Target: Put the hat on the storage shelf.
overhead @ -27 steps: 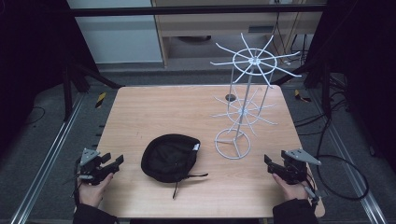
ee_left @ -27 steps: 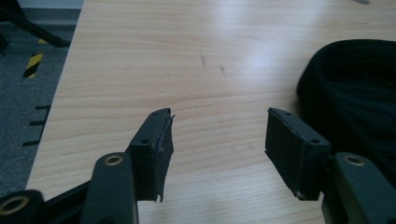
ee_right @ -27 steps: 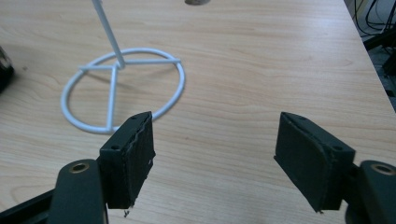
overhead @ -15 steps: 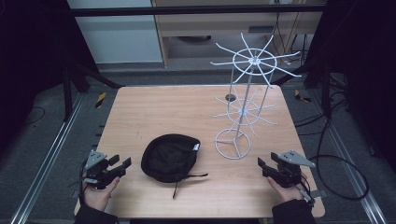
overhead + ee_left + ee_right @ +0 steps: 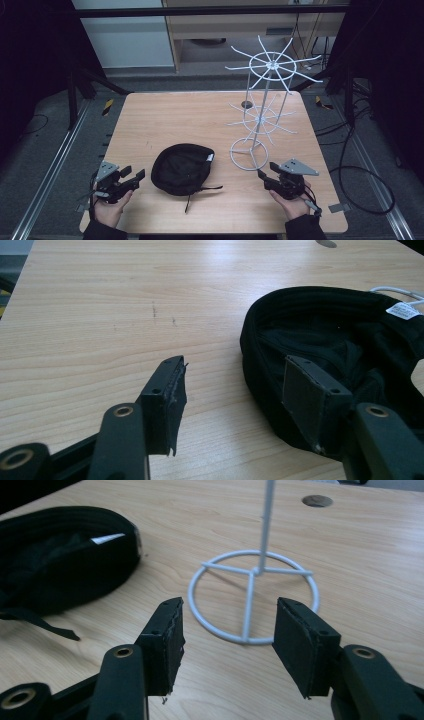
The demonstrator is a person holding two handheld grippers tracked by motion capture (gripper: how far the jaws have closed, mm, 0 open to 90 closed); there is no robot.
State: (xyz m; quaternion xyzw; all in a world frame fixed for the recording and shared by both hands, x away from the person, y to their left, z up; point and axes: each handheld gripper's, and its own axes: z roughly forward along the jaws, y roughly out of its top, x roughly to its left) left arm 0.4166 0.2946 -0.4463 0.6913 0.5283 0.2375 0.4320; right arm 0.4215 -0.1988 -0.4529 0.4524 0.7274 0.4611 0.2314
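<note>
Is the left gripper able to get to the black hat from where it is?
Probably yes. The left gripper has open jaws aimed at the black hat, and only bare table lies between them.

The right gripper (image 5: 227,647) holds its two black jaws wide apart with nothing between them, low over the wooden table (image 5: 380,550). Just beyond them stands the white wire stand's ring base (image 5: 252,596) with its upright rod. A black cap (image 5: 60,565) lies to the left, white label showing.

A lab test rig: a wooden table (image 5: 200,120) framed by metal rails (image 5: 45,175), with loose floor cables (image 5: 360,170).
</note>
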